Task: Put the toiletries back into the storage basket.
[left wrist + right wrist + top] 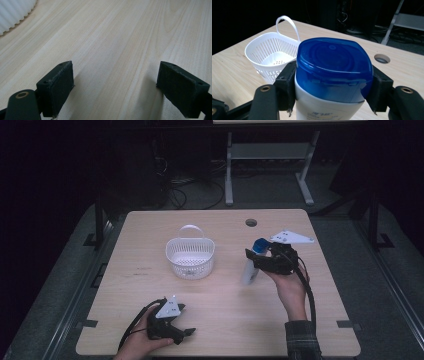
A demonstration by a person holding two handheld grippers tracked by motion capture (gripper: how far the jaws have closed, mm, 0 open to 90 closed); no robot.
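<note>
My left gripper (187, 332) sits low at the near edge of the table (150, 225), jaws wide apart w/ nothing between them, just bare wood. White basket (190, 257) stands mid-table, handle up, empty as far as I can see. To its right, my right gripper (250, 254) has its jaws clamped on a white bottle (249, 271) w/ blue cap (333, 67), gripped just below the cap, bottle upright, near the basket but apart from it.
</note>
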